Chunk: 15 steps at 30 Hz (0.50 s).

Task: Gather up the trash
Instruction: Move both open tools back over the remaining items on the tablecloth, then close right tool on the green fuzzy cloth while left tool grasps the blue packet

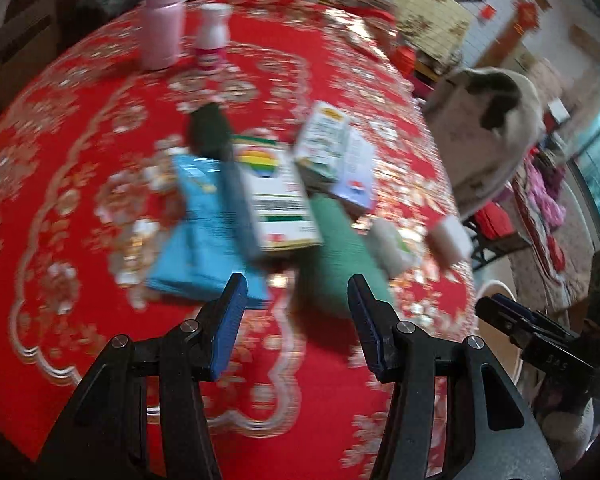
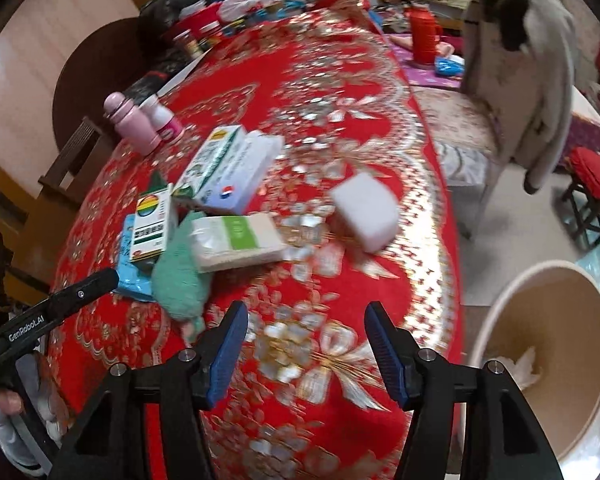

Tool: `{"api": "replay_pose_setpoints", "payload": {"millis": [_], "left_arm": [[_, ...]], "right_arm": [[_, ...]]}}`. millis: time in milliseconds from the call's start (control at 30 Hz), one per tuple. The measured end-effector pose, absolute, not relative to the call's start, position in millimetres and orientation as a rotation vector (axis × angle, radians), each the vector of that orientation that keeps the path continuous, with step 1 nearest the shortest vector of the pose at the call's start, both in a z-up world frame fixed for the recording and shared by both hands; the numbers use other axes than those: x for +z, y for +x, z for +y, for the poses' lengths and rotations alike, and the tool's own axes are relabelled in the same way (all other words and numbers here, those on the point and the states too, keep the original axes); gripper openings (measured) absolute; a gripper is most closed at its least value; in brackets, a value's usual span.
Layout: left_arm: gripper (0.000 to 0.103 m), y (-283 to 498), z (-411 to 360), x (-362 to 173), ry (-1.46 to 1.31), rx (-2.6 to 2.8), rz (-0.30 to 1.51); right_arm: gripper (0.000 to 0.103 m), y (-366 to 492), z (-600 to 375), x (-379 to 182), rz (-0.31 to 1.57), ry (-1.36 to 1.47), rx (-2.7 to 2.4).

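Note:
Trash lies in a heap on the red patterned tablecloth: a blue packet, a rainbow-marked box, a green cloth, a tissue pack, a white foam block and two stacked cartons. My left gripper hovers just short of the blue packet and green cloth, open and empty. My right gripper is open over bare tablecloth near the table's edge, holding nothing. A round bin stands on the floor to its right with crumpled white paper inside.
A pink flask and a white bottle with a pink label stand behind the heap. Clutter fills the table's far end. A chair draped with a white coat and a red stool stand beyond the right edge.

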<state>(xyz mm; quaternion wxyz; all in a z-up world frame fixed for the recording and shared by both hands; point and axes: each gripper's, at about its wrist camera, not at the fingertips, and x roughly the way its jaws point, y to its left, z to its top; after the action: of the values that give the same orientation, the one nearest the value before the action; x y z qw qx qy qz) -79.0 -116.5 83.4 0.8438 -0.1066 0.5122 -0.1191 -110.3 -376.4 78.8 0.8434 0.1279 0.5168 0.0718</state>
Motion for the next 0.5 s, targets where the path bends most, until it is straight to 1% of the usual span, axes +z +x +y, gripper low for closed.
{"api": "replay_pose_setpoints", "payload": {"millis": [267, 400, 500], "left_arm": [[0.051, -58.0, -66.8, 66.0, -0.262, -0.174, 1.109], [0.051, -40.2, -61.4, 55.3, -0.270, -0.185, 1.127], [0.051, -27.0, -62.1, 45.5, -0.272, -0.210, 1.147]], "right_arm": [[0.059, -97.7, -348.0, 70.1, 1.129, 0.261, 0.196], [0.063, -94.6, -329.1, 70.1, 1.136, 0.262, 0.239], [0.063, -90.5, -312.7, 68.1, 1.141, 0.271, 0.273]]}}
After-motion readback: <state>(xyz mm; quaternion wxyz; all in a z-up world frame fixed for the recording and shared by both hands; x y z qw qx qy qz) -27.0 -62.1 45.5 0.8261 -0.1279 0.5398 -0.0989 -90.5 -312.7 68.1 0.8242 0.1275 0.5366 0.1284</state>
